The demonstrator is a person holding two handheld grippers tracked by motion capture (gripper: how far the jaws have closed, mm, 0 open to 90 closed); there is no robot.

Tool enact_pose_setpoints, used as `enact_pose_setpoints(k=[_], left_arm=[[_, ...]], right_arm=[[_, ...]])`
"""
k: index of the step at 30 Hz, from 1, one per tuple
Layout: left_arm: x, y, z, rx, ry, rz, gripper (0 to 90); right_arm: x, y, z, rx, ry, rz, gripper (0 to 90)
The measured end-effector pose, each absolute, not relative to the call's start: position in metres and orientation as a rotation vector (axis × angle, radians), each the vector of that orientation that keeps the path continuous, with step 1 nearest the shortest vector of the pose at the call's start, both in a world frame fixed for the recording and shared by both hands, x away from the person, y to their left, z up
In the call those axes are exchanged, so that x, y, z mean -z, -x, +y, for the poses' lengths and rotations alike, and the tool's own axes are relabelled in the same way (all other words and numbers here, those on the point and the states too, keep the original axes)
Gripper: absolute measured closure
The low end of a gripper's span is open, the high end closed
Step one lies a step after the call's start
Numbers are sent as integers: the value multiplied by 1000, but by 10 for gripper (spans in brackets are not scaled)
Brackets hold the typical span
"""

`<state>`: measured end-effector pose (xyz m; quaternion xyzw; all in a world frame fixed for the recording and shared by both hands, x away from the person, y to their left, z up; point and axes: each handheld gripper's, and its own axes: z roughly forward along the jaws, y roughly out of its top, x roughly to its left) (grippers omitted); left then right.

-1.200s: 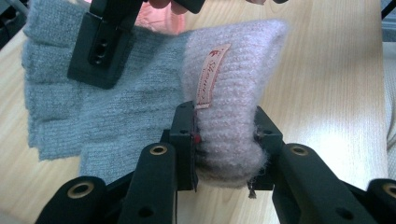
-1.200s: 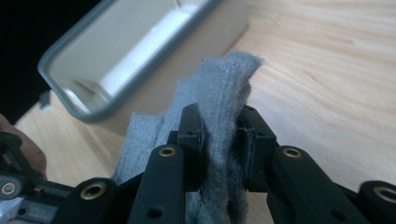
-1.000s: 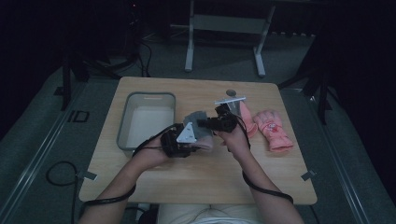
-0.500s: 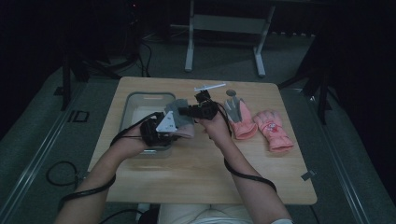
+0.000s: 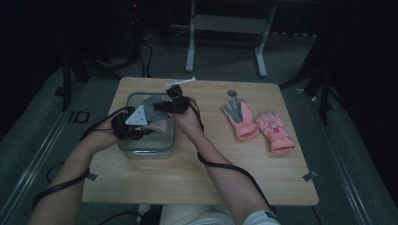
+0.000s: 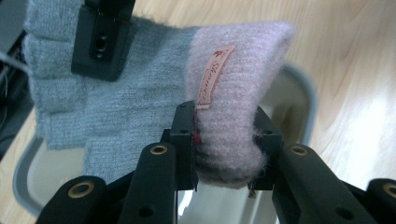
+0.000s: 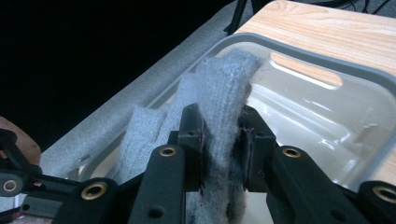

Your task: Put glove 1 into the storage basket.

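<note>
My left gripper (image 6: 224,135) is clamped on the pink cuff of a knit glove (image 6: 140,107), and my right gripper (image 7: 223,135) is clamped on the grey finger end of the same glove, so the glove hangs stretched between the two tools. In the high view the left gripper (image 5: 133,123) is at about 8 o'clock from the right gripper (image 5: 174,104), and the glove (image 5: 152,115) is in the air just above the grey bin (image 5: 146,150), which stands on the left half of the table (image 5: 197,183). I judge that the carrying part is nearly done: the glove is over the bin but it is not yet lying inside, so what is left is to lower it and to let both jaws go. At about 3 o'clock from the bin, well apart from it, two pink gloves (image 5: 258,124) lie side by side on the table, not yet touched; if they also belong in the bin, this work remains. On the pink cuff there is a small sewn label (image 6: 214,77) with thin script writing, but I cannot read the word. The pink glove farther right has a small printed picture on its back, too small to tell.
</note>
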<state>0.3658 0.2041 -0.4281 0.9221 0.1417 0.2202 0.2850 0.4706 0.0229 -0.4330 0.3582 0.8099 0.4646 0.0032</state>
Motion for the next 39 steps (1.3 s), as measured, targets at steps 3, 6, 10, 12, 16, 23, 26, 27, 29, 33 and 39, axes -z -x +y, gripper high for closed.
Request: enact_pose_setpoints(k=[3, 6, 10, 12, 16, 23, 26, 27, 29, 33, 39], left_arm=[[438, -373, 207, -555, -2501, 396, 688], [448, -383, 210, -519, -2513, 423, 688], [460, -394, 212, -487, -2540, 448, 688], [468, -404, 210, -462, -2569, 460, 688], [478, -412, 208, -450, -2609, 444, 689], [496, -424, 199, -419, -2699, 414, 685], [500, -426, 195, -395, -2746, 397, 681], [499, -427, 195, -381, -2742, 407, 678], [498, -428, 195, -367, -2737, 415, 667], [496, -426, 194, -377, -2733, 469, 585], [488, -422, 194, -355, -2680, 580, 466]], right_arm=[[445, -475, 31, -1420, -1128, 2554, 740], [457, -482, 35, -1392, -1167, 2574, 740], [468, -490, 38, -1343, -1183, 2593, 739], [472, -493, 40, -1324, -1185, 2592, 739], [483, -503, 43, -1232, -1211, 2625, 719], [486, -505, 41, -1163, -1215, 2650, 584], [485, -504, 32, -1202, -1233, 2632, 541], [486, -503, 29, -1224, -1237, 2635, 540], [486, -501, 21, -1254, -1249, 2631, 546], [482, -493, 9, -1299, -1209, 2641, 553], [468, -484, -6, -1419, -1084, 2689, 481]])
